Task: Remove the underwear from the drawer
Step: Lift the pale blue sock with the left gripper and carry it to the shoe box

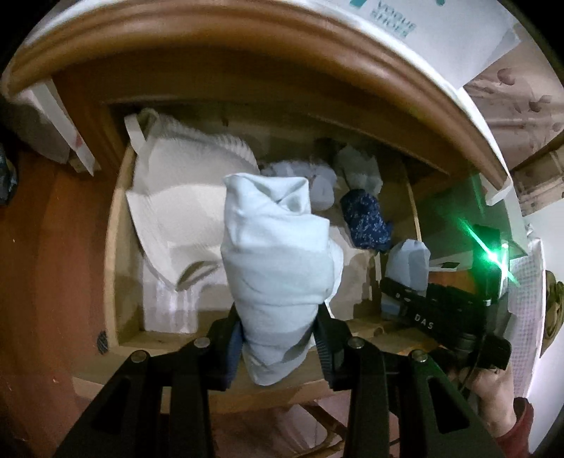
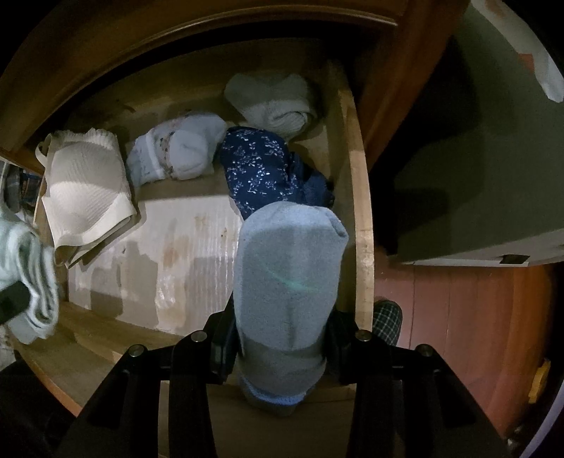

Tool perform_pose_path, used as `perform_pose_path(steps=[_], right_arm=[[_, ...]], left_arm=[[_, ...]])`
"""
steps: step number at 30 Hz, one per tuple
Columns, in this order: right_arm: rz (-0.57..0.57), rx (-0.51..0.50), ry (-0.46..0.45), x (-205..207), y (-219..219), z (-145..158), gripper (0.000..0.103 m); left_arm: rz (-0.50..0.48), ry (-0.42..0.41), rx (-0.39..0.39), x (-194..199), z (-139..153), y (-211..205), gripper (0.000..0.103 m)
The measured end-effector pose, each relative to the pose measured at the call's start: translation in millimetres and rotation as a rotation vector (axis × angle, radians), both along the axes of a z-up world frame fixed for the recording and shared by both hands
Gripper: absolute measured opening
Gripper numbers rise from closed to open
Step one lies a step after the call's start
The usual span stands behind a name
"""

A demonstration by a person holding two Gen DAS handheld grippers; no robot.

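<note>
My left gripper point(image 1: 278, 338) is shut on a rolled pale blue-white underwear bundle point(image 1: 278, 253), held above the open wooden drawer point(image 1: 116, 246). My right gripper point(image 2: 282, 345) is shut on a rolled grey-blue bundle point(image 2: 287, 282), above the drawer's right side point(image 2: 363, 218). In the drawer lie a dark blue floral piece point(image 2: 261, 169), a light blue roll point(image 2: 176, 151), a pale roll point(image 2: 275, 102) at the back and a white ribbed bra point(image 2: 84, 190) at the left. The right gripper with its bundle point(image 1: 409, 260) also shows in the left wrist view.
The drawer bottom is lined with pale paper point(image 2: 183, 246). The cabinet top edge point(image 1: 246, 38) overhangs the drawer, with a white printed bag point(image 1: 405, 31) on it. A grey-green box point(image 2: 476, 176) stands right of the cabinet on a reddish floor point(image 2: 458, 317).
</note>
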State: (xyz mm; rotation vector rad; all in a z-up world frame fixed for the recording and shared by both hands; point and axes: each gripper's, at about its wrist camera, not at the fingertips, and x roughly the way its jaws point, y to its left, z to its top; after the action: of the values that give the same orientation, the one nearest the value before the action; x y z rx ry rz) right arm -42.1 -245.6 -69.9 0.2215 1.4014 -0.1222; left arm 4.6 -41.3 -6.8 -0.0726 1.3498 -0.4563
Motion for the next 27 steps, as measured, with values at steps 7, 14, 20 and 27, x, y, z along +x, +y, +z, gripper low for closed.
perform_pose_path(steps=[7, 14, 20, 27], right_arm=[[-0.024, 0.008, -0.008, -1.3, -3.1, 0.0, 0.037], [-0.028, 0.010, -0.009, -2.9, -4.6, 0.4, 0.038], [-0.023, 0.010, -0.001, -2.3, -3.2, -0.5, 0.037], [-0.020, 0.006, 0.001, -1.8, -0.7, -1.3, 0.037]], left_arm=[[0.024, -0.112, 0.030, -2.7, 40.7, 18.0, 0.036], [0.066, -0.190, -0.007, 0.7, 93.3, 40.6, 0.036], [0.084, -0.293, 0.001, 6.2, 149.1, 57.0, 0.036], [0.082, -0.434, 0.012, 14.4, 224.1, 71.4, 0.036]])
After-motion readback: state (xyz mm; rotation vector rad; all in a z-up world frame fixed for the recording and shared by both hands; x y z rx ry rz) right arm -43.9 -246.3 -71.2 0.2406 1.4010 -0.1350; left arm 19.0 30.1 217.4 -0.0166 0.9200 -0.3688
